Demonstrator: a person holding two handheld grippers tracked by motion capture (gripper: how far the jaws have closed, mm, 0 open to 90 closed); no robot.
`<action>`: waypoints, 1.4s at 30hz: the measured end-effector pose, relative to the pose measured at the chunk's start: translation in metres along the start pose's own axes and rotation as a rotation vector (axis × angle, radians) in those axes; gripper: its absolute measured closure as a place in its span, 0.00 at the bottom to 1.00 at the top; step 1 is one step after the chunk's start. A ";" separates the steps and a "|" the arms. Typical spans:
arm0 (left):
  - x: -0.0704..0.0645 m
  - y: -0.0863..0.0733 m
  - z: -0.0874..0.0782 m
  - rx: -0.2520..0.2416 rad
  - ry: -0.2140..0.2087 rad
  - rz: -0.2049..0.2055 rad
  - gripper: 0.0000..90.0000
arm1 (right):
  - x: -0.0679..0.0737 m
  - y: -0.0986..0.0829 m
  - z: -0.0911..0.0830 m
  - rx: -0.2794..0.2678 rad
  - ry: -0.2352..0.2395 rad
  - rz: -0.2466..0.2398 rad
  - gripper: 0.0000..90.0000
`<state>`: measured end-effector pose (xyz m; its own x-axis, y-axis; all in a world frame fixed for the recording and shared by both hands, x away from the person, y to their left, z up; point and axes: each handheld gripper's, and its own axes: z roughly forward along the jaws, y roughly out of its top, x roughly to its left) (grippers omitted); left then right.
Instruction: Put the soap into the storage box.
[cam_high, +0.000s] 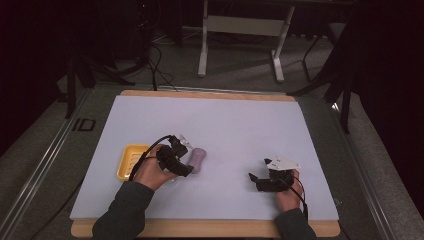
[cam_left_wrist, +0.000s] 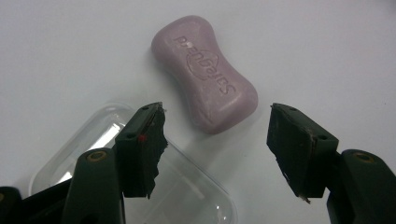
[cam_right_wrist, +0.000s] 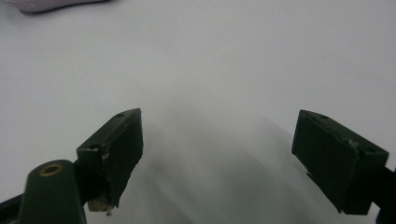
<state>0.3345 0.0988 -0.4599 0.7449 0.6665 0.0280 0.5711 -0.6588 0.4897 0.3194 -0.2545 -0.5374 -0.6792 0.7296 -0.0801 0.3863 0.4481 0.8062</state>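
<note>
A pale purple bar of soap (cam_left_wrist: 205, 74) lies flat on the white mat, embossed lettering up; in the high view the soap (cam_high: 198, 158) rests just right of my left gripper (cam_high: 187, 167). The left gripper (cam_left_wrist: 217, 147) hovers open just short of the soap, nothing between its jaws. Under its left jaw lies a clear plastic lid (cam_left_wrist: 116, 172). A yellow soap dish (cam_high: 131, 161) sits to the left of the person's left hand. My right gripper (cam_high: 254, 179) rests low at the mat's right front, pointing left, and the right gripper (cam_right_wrist: 217, 158) is open over bare mat.
The white mat (cam_high: 215, 125) covers a wooden tabletop (cam_high: 200, 228). Beyond the far edge stand a table frame (cam_high: 240, 30) and dark stands on the grey floor. A corner of the soap (cam_right_wrist: 51, 4) shows at the top left of the right gripper view.
</note>
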 end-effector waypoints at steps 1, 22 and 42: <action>0.000 0.001 0.000 0.000 0.000 0.000 0.41 | 0.000 0.000 0.000 0.000 0.000 -0.001 0.18; 0.002 0.013 0.014 0.025 0.012 -0.041 0.38 | 0.000 0.000 0.000 0.001 0.000 -0.004 0.18; -0.002 0.027 0.028 0.058 0.044 -0.042 0.34 | 0.000 0.000 0.000 -0.001 0.000 -0.007 0.18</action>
<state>0.3578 0.0697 -0.4715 0.7045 0.7081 0.0477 0.6216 -0.6481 0.4399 0.3194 -0.2545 -0.5373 -0.6819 0.7264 -0.0860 0.3810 0.4531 0.8059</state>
